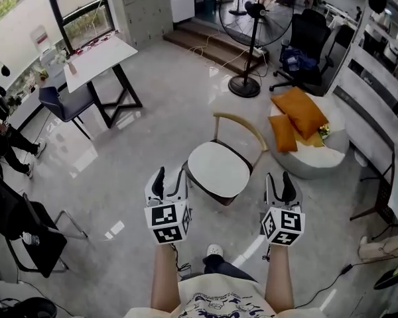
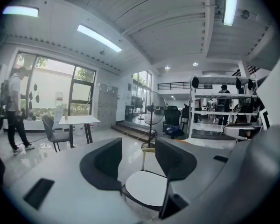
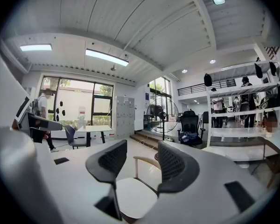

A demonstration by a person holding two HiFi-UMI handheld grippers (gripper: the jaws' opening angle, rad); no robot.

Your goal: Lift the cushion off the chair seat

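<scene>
A wooden chair [image 1: 242,126] stands on the grey floor in the middle of the head view, with a round white cushion [image 1: 219,169] on its seat. My left gripper [image 1: 172,179] hovers just left of the seat's near edge, open and empty. At the seat's right side my right gripper [image 1: 279,181] is open too, with nothing in it. In the left gripper view the cushion [image 2: 147,188] shows low between the open jaws of the left gripper [image 2: 139,160]. The right gripper view has the cushion [image 3: 135,195] below the right gripper [image 3: 141,160].
A white pouf [image 1: 318,158] with orange pillows [image 1: 297,114] sits right of the chair. A standing fan [image 1: 252,18] and an office chair [image 1: 305,45] are behind. A white table [image 1: 99,58] and dark chair [image 1: 63,103] stand far left; a person [image 1: 6,141] walks there.
</scene>
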